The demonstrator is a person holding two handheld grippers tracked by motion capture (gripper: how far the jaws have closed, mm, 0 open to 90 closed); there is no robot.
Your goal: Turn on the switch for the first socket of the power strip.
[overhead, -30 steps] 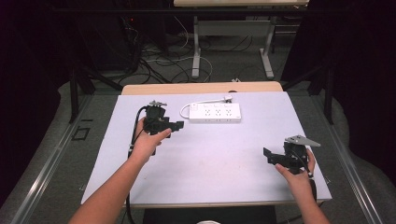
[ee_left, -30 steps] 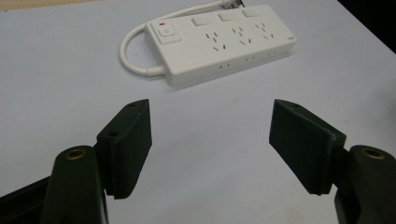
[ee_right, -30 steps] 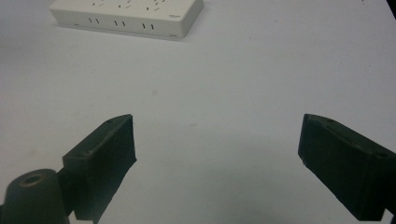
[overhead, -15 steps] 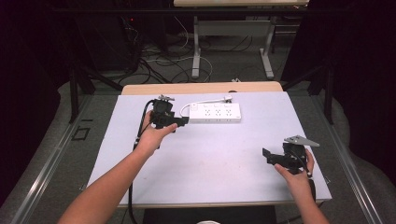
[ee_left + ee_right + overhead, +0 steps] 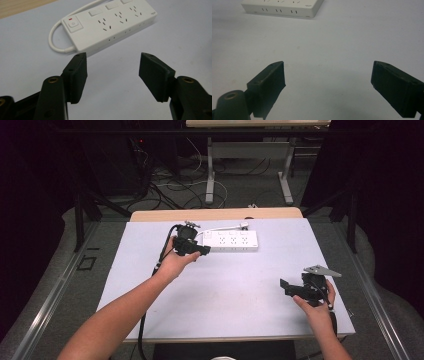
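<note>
Reaching stage only, nothing grasped yet. Right hand-held gripper [image 5: 285, 285] rests near the worktop's near right corner, jaws wide and empty. Left hand-held gripper [image 5: 112, 67], jaws just narrowing but empty, sits just short of the power strip [image 5: 110, 22] by the far edge; contact remains.

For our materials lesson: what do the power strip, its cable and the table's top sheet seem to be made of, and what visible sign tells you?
Power strip: likely hard moulded plastic, white, smooth, slightly glossy, crisp edges.
Cable: probably flexible rubbery plastic sheath, white; it curves in a loop.
Top sheet: matte pale lavender, flat, faintly scuffed; laminate or mat, unclear which.
</note>
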